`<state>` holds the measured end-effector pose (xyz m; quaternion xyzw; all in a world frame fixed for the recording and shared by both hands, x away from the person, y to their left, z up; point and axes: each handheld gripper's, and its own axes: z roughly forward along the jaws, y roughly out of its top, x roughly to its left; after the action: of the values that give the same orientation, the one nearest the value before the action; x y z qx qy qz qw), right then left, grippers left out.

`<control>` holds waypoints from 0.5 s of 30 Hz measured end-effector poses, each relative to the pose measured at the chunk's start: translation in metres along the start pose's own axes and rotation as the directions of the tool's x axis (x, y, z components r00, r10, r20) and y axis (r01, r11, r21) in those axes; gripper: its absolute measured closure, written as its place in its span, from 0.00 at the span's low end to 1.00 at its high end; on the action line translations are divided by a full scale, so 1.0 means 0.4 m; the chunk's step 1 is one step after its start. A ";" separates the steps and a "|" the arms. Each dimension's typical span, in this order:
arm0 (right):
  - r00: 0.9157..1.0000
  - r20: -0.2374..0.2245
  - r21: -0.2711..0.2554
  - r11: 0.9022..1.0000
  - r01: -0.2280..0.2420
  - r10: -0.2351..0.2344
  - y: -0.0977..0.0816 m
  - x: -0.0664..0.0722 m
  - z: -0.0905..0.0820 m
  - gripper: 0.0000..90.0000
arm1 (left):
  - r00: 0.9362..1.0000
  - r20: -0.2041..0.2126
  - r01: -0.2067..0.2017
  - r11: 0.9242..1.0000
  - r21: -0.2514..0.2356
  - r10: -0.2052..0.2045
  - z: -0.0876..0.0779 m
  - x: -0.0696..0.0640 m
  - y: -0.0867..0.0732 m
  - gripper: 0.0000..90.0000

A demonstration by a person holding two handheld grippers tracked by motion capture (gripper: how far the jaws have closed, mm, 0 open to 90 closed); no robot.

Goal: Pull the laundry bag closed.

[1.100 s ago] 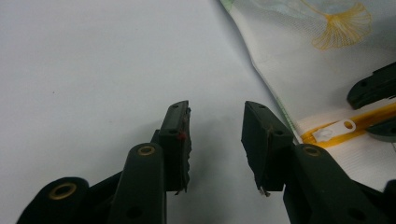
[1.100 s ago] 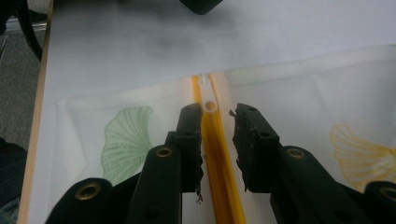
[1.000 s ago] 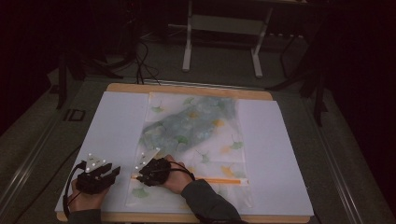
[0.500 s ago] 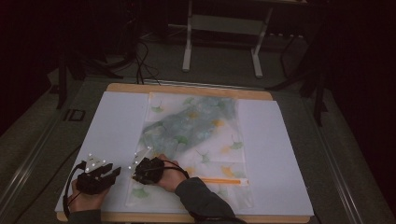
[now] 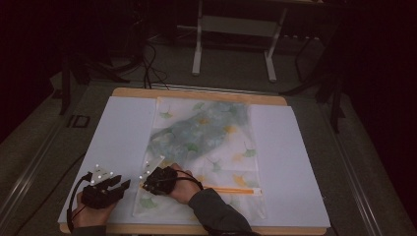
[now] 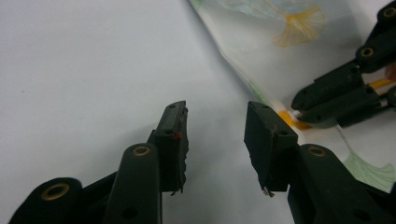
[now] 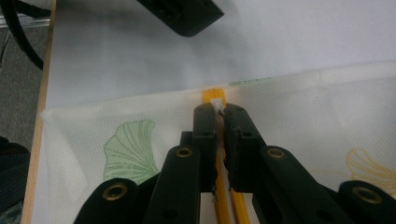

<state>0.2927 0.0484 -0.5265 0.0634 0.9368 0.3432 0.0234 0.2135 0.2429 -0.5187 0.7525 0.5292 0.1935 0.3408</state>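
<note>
Pinching the orange zipper strip (image 7: 214,100) at the mesh bag's (image 5: 206,142) edge, the right gripper (image 7: 217,112) has just clamped; beside the bag, the left gripper (image 6: 215,135) waits with jaws apart.

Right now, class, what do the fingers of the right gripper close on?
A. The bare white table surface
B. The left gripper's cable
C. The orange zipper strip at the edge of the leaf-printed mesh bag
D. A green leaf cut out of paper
C: in the right gripper view the right gripper has closed its fingers on the orange zipper strip at the edge of the leaf-printed mesh bag; the left gripper stands open over the white table surface.
</note>
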 end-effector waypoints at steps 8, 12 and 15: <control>1.000 0.009 -0.013 1.000 -0.010 0.010 -0.010 0.001 -0.013 0.93 | 0.997 0.070 -0.017 1.000 0.020 0.015 -0.004 -0.035 0.003 0.64; 1.000 0.010 -0.016 1.000 -0.011 0.011 -0.011 0.002 -0.011 0.93 | 0.994 0.105 -0.026 0.999 0.020 0.024 -0.006 -0.052 0.006 0.64; 1.000 0.011 -0.016 1.000 -0.011 0.011 -0.011 0.002 -0.011 0.93 | 0.991 0.131 -0.034 0.999 0.035 0.029 0.000 -0.062 0.007 0.64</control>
<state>0.2911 0.0424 -0.5261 0.0701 0.9336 0.3505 0.0271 0.2064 0.2194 -0.5151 0.7779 0.4974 0.1393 0.3578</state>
